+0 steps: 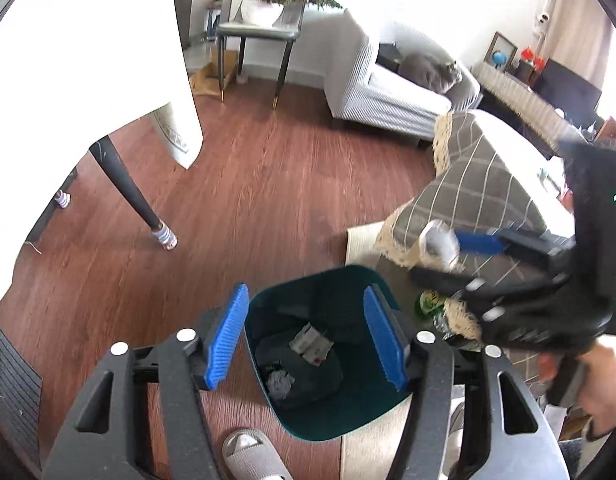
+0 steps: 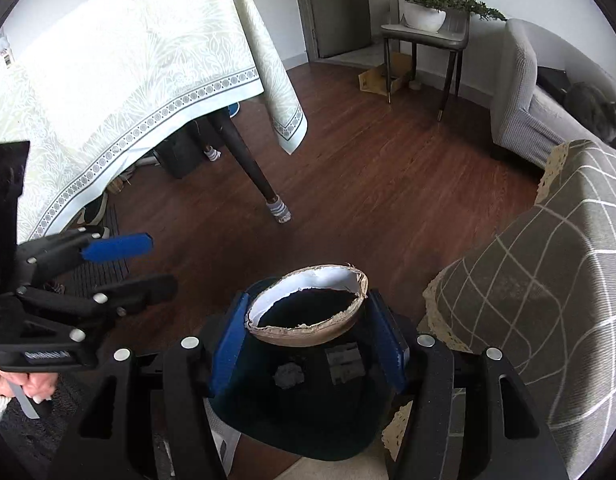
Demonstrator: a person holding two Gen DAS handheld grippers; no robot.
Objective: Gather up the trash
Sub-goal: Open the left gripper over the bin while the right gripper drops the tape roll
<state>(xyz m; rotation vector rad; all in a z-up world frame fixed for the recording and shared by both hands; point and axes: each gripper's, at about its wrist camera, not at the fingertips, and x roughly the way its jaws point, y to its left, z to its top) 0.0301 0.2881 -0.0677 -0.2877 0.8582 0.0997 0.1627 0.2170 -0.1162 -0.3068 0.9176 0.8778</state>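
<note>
1. The left wrist view looks steeply down along its own left gripper (image 1: 306, 334), close above the open bin (image 1: 328, 420) on the wooden floor (image 1: 268, 184).
2. The right wrist view also tilts down, from the other side of the bin (image 2: 308, 432), just as close, its right gripper (image 2: 308, 340) framing the bin's mouth.
3. Both views share the bin, the floor beyond it, the chair (image 1: 264, 28) bearing a plant, and each shows the other gripper beside the bin.
</note>
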